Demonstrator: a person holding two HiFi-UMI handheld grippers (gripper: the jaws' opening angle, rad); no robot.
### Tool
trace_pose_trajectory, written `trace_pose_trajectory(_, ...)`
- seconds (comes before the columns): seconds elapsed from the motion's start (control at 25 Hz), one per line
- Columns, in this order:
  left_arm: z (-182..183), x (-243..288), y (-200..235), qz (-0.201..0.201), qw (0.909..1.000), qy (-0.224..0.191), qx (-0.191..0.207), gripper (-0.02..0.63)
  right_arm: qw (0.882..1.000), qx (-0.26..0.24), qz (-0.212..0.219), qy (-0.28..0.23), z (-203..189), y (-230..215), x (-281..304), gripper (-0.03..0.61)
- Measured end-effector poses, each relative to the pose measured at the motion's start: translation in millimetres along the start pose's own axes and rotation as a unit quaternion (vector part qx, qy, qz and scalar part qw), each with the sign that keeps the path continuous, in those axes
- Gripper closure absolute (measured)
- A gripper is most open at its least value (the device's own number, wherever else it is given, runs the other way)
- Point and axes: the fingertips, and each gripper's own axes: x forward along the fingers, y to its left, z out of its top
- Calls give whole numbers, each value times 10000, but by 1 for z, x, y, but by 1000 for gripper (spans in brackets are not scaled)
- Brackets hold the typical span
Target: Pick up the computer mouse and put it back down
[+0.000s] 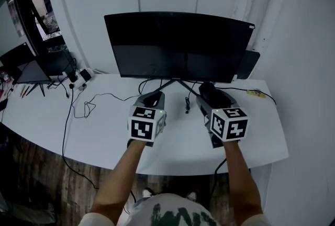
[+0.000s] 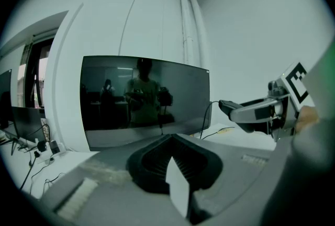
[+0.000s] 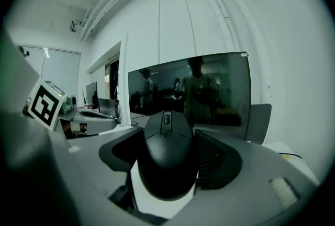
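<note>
The black computer mouse [image 3: 167,159] sits lengthwise between the jaws of my right gripper [image 3: 167,133], which is shut on it, scroll wheel pointing toward the monitor. In the head view the mouse [image 1: 211,92] shows as a dark shape at the front of the right gripper [image 1: 209,95], over the white desk [image 1: 104,133] in front of the monitor stand. From the left gripper view, the right gripper [image 2: 246,111] hangs a little above the desk. My left gripper [image 1: 152,98] hovers beside it on the left, jaws together and nothing in them [image 2: 172,138].
A wide curved monitor [image 1: 178,47] stands at the back of the desk, its stand legs between the two grippers. Loose cables [image 1: 84,107] trail across the left side. A second screen [image 1: 36,68] and a power strip sit far left. A small yellow item [image 1: 255,93] lies at right.
</note>
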Motion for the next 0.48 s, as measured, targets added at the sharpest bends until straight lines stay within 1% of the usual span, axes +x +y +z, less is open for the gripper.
trace_pose_trajectory(0.48,1,-1,-3,-16,10000,3,38,615,10000,-3,-19,-16,1,-1,-2,267)
